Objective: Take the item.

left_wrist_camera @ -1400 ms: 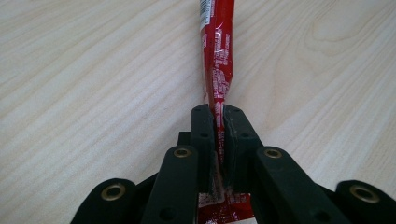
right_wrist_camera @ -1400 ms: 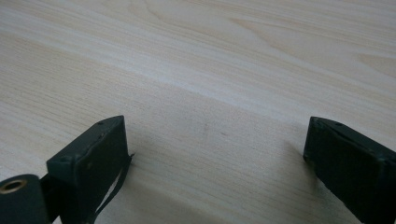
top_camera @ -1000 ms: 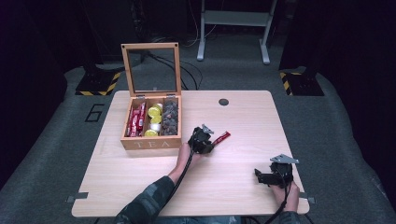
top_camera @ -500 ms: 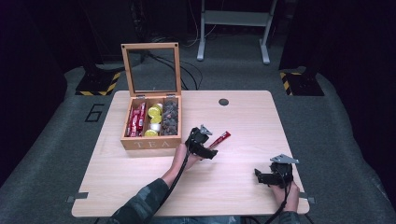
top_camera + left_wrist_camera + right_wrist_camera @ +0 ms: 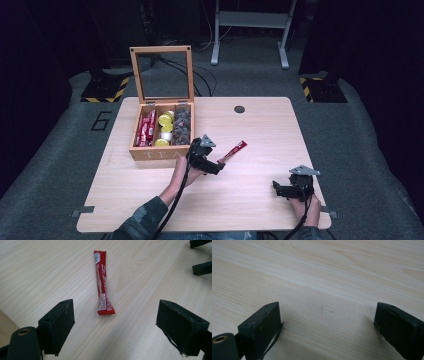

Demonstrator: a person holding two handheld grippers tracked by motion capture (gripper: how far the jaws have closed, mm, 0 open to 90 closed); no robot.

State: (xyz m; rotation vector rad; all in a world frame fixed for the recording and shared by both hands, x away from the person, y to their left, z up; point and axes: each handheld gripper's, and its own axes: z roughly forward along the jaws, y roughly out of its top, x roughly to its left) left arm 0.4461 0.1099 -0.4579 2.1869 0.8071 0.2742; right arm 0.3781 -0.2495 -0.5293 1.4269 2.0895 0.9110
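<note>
A red stick packet (image 5: 234,151) lies flat on the wooden table (image 5: 260,130), just right of the tea box. In the left gripper view the packet (image 5: 102,285) rests on the wood ahead of the jaws, apart from them. My left gripper (image 5: 216,167) hovers just short of its near end. Its jaws have just been opening, and my left gripper (image 5: 122,325) is open with nothing between the pads. My right gripper (image 5: 279,189) sits low at the table's front right. In its own view my right gripper (image 5: 332,327) is open over bare wood.
A wooden tea box (image 5: 160,152) stands at the left with its glass lid (image 5: 162,75) raised. It holds red packets, yellow pods and dark sachets. A small black disc (image 5: 239,109) sits near the table's far edge. A dark floor with cables and stands surrounds the table.
My left gripper has let go of the red packet and opened. It has drawn back toward the person and lifted a little. The packet now lies on the table. The right gripper has stayed put.
</note>
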